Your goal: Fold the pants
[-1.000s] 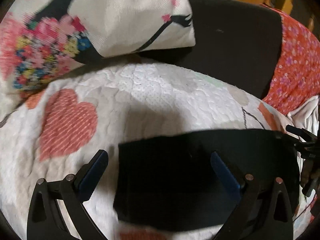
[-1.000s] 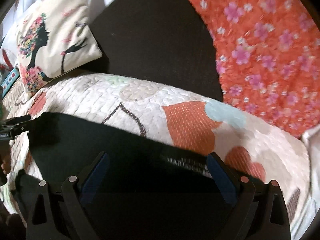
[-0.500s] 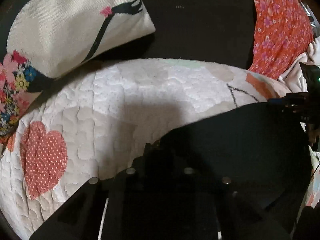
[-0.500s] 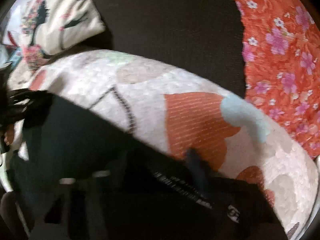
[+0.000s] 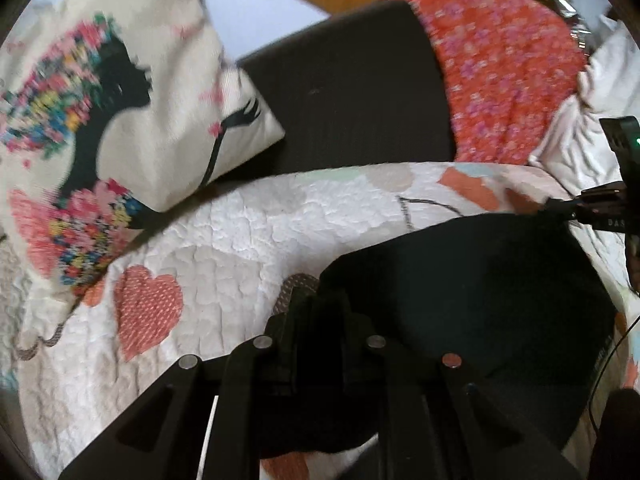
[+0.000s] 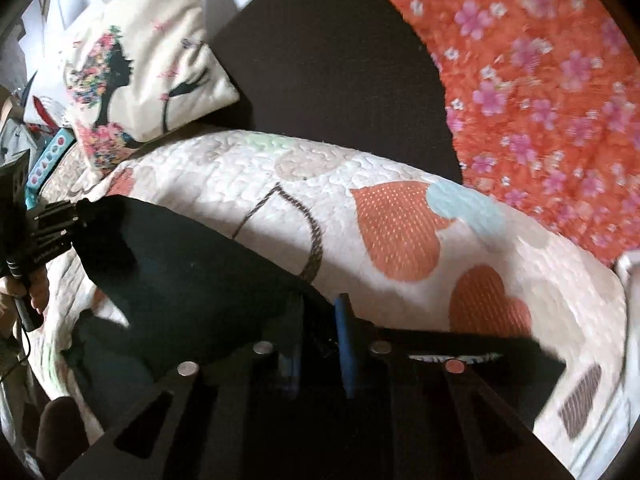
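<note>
The black pants (image 5: pixel 472 288) lie on a white quilt with orange hearts (image 5: pixel 240 248). My left gripper (image 5: pixel 320 308) is shut on the pants' left edge and holds it lifted off the quilt. In the right wrist view the pants (image 6: pixel 192 272) stretch to the left. My right gripper (image 6: pixel 318 320) is shut on their right edge, blue pads pressed on the cloth. The right gripper also shows in the left wrist view (image 5: pixel 560 208), and the left one in the right wrist view (image 6: pixel 76 216), each at its end of the pants.
A cream pillow with a woman's silhouette (image 5: pixel 132 92) lies at the back left. A dark cushion (image 5: pixel 352 96) and an orange floral cloth (image 5: pixel 504 80) lie behind the quilt. White cloth (image 5: pixel 600 92) is bunched at the far right.
Both grippers were open over the flat pants a second ago. They have since shut on the pants' two ends and lifted them off the quilt.
</note>
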Tool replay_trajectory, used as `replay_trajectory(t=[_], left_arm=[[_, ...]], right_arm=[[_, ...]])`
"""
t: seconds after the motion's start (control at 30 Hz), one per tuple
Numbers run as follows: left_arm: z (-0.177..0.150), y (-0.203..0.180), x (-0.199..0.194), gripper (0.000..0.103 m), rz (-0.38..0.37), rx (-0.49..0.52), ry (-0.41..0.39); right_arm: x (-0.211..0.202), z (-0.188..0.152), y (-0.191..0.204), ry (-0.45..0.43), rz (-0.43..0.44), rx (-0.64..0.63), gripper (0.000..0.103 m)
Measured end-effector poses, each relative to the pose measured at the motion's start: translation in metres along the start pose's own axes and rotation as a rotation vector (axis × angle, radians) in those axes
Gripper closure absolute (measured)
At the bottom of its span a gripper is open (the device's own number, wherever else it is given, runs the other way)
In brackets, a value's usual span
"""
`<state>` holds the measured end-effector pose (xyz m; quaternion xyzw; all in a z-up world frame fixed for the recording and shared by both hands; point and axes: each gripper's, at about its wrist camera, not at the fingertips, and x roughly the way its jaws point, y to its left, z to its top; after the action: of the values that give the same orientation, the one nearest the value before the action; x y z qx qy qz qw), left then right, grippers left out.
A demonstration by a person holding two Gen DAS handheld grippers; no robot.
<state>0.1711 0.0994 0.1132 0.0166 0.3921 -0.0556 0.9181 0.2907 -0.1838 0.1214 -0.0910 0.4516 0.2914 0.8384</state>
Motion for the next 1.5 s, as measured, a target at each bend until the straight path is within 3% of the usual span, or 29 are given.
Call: replay_trajectory(t=[0.23,0.4,0.43,0.47,0.5,0.53,0.57,0.6,0.9,0.97,1.0,1.03,1.07,1.13,1.3,1.4,1.5], left_arm=[[-0.048,-0.04,-0.055,0.089,0.006,0.097,-0.037],[-0.086,-0.071,-0.077,0.089,0.033,0.172,-0.046],[-0.09,-0.076,-0.08,0.089,0.043,0.187,-0.051],[-0.095,-0.082,-0.082,0.089,0.054,0.203,-0.058],[-0.098,-0.085,-0.084,0.089,0.06,0.208,-0.063],[-0.099,-0.088,-0.085,0.089,0.064,0.209,-0.07],[-0.1,-0.089,-0.085,0.089,0.066,0.207,-0.074],[-0.102,-0.089,-0.085,0.089,0.07,0.201,-0.081],[-0.106,-0.092,-0.083,0.089,0.113,0.243,-0.096],[-0.106,-0.089,-0.083,0.089,0.112,0.245,-0.095],[-0.105,-0.088,-0.083,0.089,0.117,0.247,-0.094],[-0.104,-0.086,-0.082,0.089,0.121,0.249,-0.092],[-0.102,-0.082,-0.081,0.089,0.127,0.252,-0.09],[-0.097,-0.077,-0.08,0.089,0.142,0.26,-0.093],[-0.078,-0.07,-0.083,0.089,0.217,0.323,-0.145],[-0.079,-0.071,-0.084,0.089,0.277,0.391,-0.173],[-0.105,-0.081,-0.08,0.085,0.316,0.493,-0.171]], right_arm=[[-0.055,-0.068,0.033,0.001,0.03,0.044,0.102],[-0.062,-0.11,0.045,0.036,0.024,0.104,0.101],[-0.064,-0.113,0.037,0.028,0.014,0.155,0.097],[-0.065,-0.112,0.028,0.019,0.01,0.198,0.091],[-0.067,-0.108,0.018,0.003,0.003,0.252,0.068],[-0.071,-0.104,0.005,-0.024,-0.008,0.319,0.035],[-0.073,-0.098,-0.01,-0.06,-0.018,0.393,0.023],[-0.074,-0.092,-0.021,-0.082,-0.02,0.444,0.019],[0.009,-0.026,-0.092,0.019,-0.025,0.887,0.019],[0.029,-0.019,-0.1,0.069,-0.079,0.96,0.024],[0.037,-0.016,-0.101,0.086,-0.09,0.963,0.044],[0.044,-0.013,-0.1,0.123,-0.118,0.947,0.079],[0.047,-0.013,-0.099,0.156,-0.158,0.93,0.088],[0.035,-0.016,-0.097,0.109,-0.146,0.924,0.092],[-0.025,-0.046,-0.088,-0.016,-0.112,0.878,0.094],[-0.064,-0.09,-0.082,-0.077,-0.048,0.925,0.094],[-0.087,-0.146,-0.065,-0.078,-0.01,0.945,0.094]])
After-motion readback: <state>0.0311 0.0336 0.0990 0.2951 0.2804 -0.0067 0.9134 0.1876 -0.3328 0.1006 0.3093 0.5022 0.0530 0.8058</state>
